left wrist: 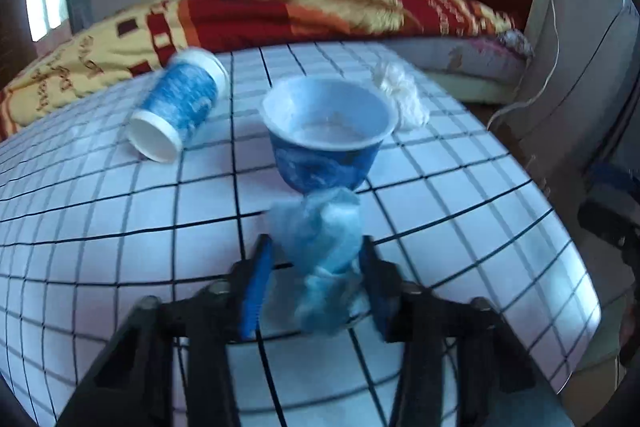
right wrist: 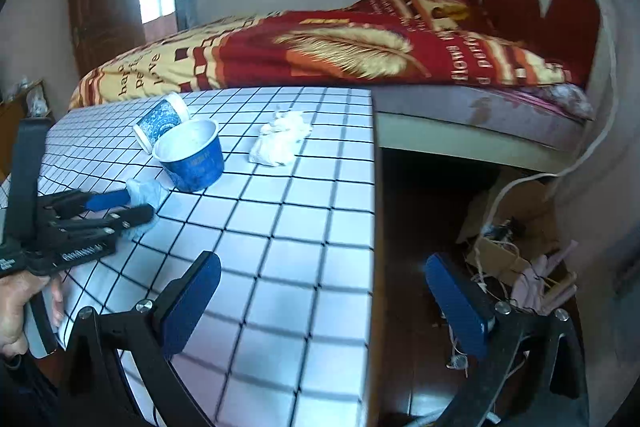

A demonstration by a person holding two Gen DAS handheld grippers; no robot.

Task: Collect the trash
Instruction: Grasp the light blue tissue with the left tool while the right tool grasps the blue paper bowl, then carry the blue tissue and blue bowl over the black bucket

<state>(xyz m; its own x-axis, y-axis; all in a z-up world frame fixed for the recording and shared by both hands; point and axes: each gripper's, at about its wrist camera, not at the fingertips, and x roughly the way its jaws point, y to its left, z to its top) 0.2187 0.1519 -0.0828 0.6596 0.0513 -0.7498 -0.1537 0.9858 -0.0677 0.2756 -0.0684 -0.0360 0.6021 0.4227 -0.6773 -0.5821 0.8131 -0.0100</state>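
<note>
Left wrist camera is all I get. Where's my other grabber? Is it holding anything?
Observer: The right gripper is open and empty. It straddles the table's right edge, with one finger over the floor.
Operator: What's down there on the floor?
Observer: A cardboard box of tangled clutter, next to the table.
Operator: Does my paper look grabbed from the side?
Observer: Yes, the left gripper is pinching the crumpled wad close to the blue bowl.
</note>
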